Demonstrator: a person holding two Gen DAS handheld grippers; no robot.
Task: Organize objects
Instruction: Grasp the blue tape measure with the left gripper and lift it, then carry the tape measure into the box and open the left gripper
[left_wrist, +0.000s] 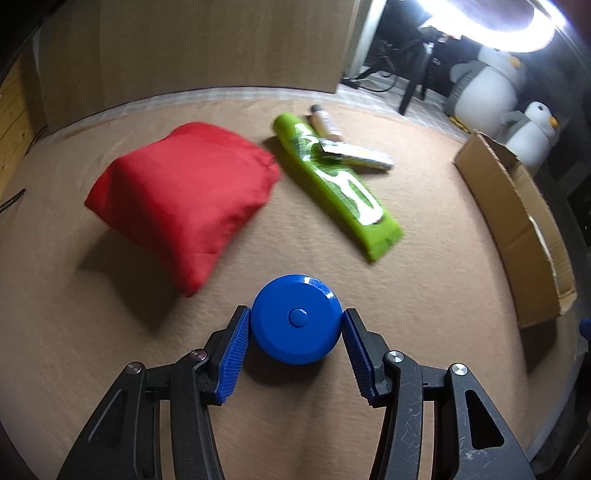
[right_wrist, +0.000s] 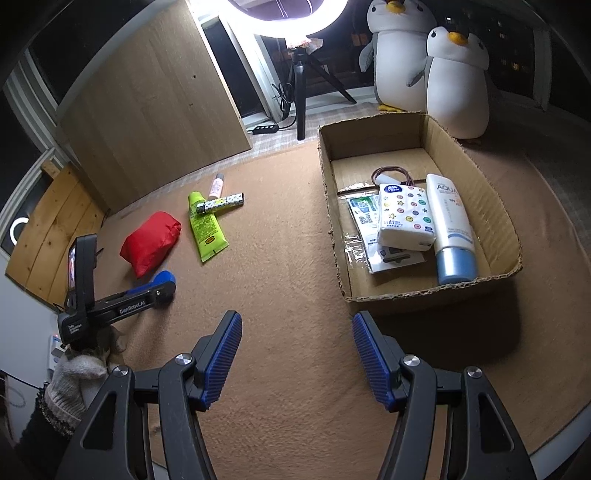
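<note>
My left gripper (left_wrist: 296, 321) is shut on a blue round disc-shaped case (left_wrist: 295, 319), its ribbed pads pressing on both sides, low over the brown mat. The right wrist view shows that same gripper (right_wrist: 159, 291) with the blue case (right_wrist: 165, 277). Behind it lie a red cloth pouch (left_wrist: 181, 206), a green tube (left_wrist: 332, 184), a small patterned tube (left_wrist: 362, 155) and a pale bottle (left_wrist: 325, 123). My right gripper (right_wrist: 295, 332) stands open over bare mat, just in front of the cardboard box (right_wrist: 424, 291). The box holds a tissue pack (right_wrist: 404, 218), a white tube (right_wrist: 450, 229) and flat packets (right_wrist: 364, 218).
Two penguin plush toys (right_wrist: 436, 66) stand behind the box. A ring light on a tripod (right_wrist: 301, 81) and a wooden panel (right_wrist: 155, 96) are at the back. A gloved hand (right_wrist: 70, 380) holds the left gripper at the mat's left edge.
</note>
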